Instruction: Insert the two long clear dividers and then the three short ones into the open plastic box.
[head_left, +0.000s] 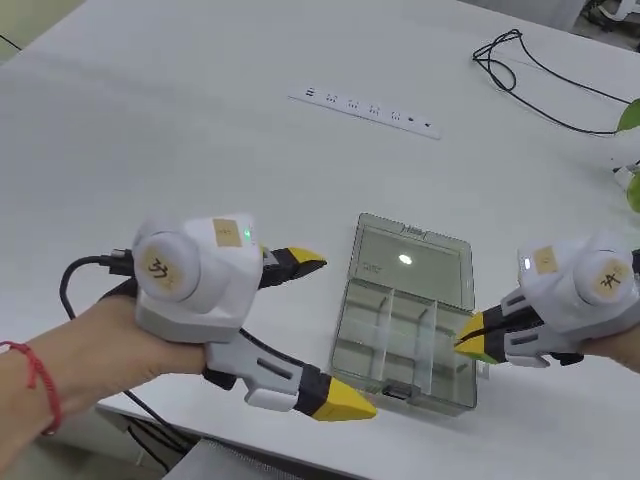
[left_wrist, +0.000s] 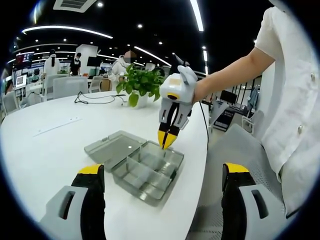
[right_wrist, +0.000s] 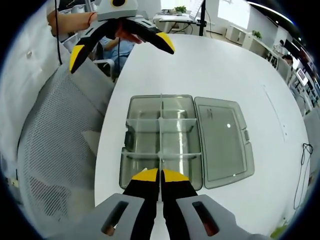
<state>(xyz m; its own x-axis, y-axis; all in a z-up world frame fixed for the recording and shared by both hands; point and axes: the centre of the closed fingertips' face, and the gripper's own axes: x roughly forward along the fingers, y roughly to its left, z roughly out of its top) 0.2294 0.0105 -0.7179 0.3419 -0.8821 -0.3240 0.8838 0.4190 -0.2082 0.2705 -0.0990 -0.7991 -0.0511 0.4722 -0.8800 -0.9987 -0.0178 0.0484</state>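
Observation:
The clear grey plastic box lies open near the table's front edge, its lid folded flat behind it. Several clear dividers stand inside and split it into compartments. My right gripper sits at the box's right wall, shut on the near end of a clear divider that runs across the middle. In the head view its yellow tips touch the box's rim. My left gripper hangs wide open just left of the box with nothing between its fingers. The box lies ahead of it, with the right gripper above.
A white power strip lies at the far middle and a black cable at the far right. A potted plant stands on the table. A mesh chair is beside the table's near edge.

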